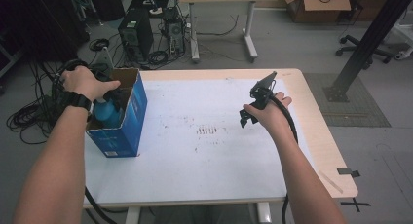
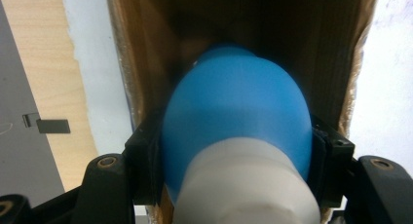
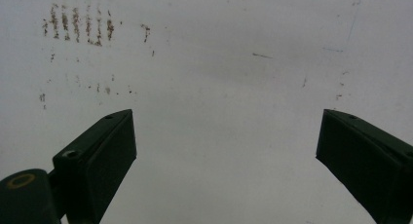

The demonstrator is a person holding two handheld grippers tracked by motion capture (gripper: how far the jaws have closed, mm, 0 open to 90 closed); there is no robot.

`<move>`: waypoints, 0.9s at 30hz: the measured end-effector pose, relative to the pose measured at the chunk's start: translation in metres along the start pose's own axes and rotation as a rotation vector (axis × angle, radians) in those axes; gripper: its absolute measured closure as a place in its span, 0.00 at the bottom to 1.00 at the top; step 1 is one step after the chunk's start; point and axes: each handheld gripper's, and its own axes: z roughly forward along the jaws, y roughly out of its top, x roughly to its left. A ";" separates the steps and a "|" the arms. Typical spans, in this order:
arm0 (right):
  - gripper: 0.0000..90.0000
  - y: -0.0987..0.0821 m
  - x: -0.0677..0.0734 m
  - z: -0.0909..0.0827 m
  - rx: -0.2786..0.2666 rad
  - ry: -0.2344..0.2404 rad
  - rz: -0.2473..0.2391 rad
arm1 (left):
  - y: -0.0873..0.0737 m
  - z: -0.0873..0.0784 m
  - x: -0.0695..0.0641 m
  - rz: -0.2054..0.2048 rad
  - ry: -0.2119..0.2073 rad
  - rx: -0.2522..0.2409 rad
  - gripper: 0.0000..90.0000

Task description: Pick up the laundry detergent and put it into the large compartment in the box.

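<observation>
Blue bottle held inside open box at table's left edge.

From above: left gripper (image 1: 113, 94) sunk into the blue carton (image 1: 127, 118) on the table (image 1: 204, 175), near its far-left corner, clamped on a blue bottle (image 1: 106, 112); right gripper (image 1: 251, 112) hanging over the right half of the white mat. Along the left gripper: jaws pressed to both sides of the bottle (image 2: 238, 112), white part (image 2: 246, 185), probably its cap, nearest the lens, brown cardboard walls around. Along the right gripper (image 3: 226, 151): jaws spread wide, nothing between, above the stained mat (image 3: 219, 53).

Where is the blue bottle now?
In the high view the blue bottle sits at the table's left, inside the open blue box, gripped by the left gripper.
</observation>
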 end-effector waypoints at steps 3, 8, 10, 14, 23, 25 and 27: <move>0.08 0.000 -0.001 0.001 0.000 0.002 0.001 | 0.001 0.003 -0.001 0.004 -0.002 0.004 0.42; 0.08 -0.001 -0.002 0.002 0.004 -0.001 0.001 | 0.002 0.007 -0.001 0.008 -0.005 0.007 0.42; 0.08 -0.001 -0.002 0.002 0.002 -0.001 0.004 | 0.002 0.009 -0.001 0.006 -0.003 0.008 0.42; 0.08 -0.001 -0.001 0.002 0.004 0.000 0.005 | 0.002 0.012 0.000 0.007 -0.002 0.018 0.42; 0.08 0.000 0.000 0.004 0.008 0.000 0.000 | 0.003 0.016 0.001 0.005 -0.009 0.020 0.42; 0.08 0.000 0.000 0.004 0.008 0.000 -0.003 | 0.003 0.017 0.001 0.007 -0.009 0.020 0.42; 0.08 -0.001 -0.001 0.005 0.005 0.001 0.001 | 0.003 0.019 0.001 0.008 -0.007 0.020 0.42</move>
